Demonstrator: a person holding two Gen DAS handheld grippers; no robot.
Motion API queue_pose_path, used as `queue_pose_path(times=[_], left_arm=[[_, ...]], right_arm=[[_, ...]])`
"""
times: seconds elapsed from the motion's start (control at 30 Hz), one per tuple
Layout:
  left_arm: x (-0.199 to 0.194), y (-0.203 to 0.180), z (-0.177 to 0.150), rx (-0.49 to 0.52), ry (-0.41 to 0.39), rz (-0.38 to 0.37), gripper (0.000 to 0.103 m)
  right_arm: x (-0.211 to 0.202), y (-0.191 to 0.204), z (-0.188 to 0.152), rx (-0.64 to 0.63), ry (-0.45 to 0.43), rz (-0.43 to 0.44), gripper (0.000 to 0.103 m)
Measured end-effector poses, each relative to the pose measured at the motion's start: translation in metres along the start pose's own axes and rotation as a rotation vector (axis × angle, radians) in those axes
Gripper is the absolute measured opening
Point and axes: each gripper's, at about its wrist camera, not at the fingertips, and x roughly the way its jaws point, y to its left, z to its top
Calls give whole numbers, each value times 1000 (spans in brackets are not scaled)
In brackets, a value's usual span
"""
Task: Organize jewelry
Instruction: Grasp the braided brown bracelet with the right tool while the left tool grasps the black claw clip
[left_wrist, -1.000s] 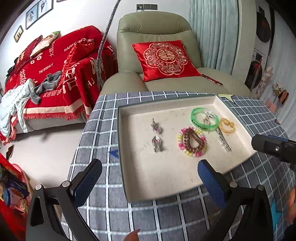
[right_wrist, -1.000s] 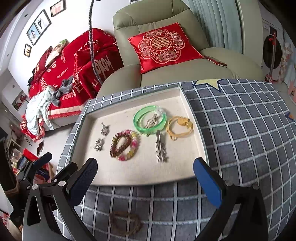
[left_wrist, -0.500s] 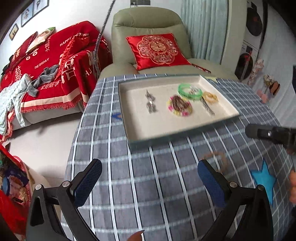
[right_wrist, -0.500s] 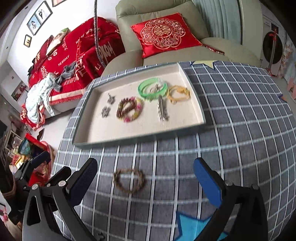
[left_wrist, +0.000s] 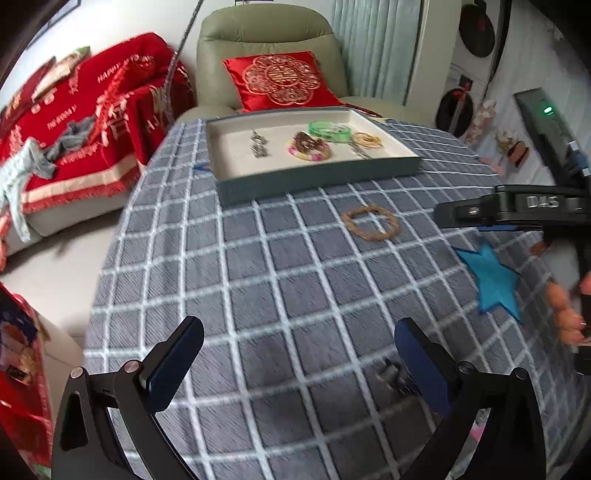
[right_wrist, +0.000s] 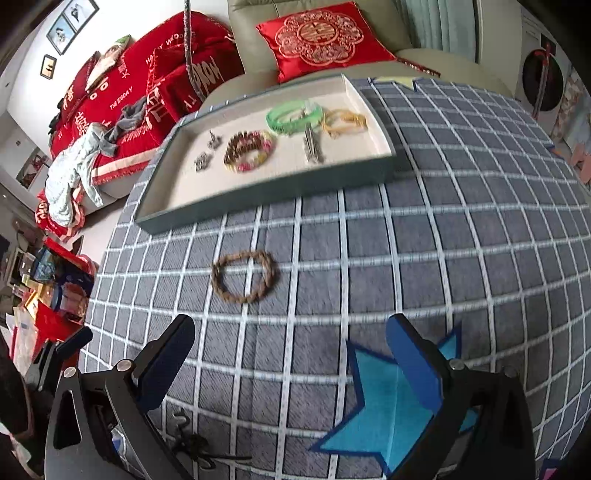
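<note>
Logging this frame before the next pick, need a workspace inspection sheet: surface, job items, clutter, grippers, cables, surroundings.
Surface: round table under a grey checked tablecloth with blue star patches.
Job items: tray holds a green bangle, yellow bracelet, multicolour beaded bracelet, silver clip and two small silver pieces. A brown beaded bracelet lies on the cloth outside the tray.
Clutter: small dark metal item on the cloth near the left hand-held gripper.
Grippers: left and right hand-held gripper both open, holding nothing.
Cables: nothing seen.
Surroundings: green armchair with red cushion, sofa with red throw.
</note>
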Motion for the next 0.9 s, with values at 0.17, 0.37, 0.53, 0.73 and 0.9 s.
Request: queue_pose_path(times=[0.17, 0.37, 0.53, 0.73, 0.9], left_arm=[[-6, -10, -14, -17, 7, -78, 103], [2, -39, -23, 47, 35, -81, 103], [14, -53, -25, 52, 57, -57, 103], [25, -55, -25, 42, 83, -43, 91], [24, -61, -26, 72, 72, -43, 77]], right_arm=[[5, -2, -10, 1, 25, -9, 103], [13, 4, -8, -10, 23, -24, 103], [23, 19, 1, -71, 6, -63, 91], [39, 27, 11, -89, 14, -66, 75], [49, 36, 13, -138, 5, -97, 65]])
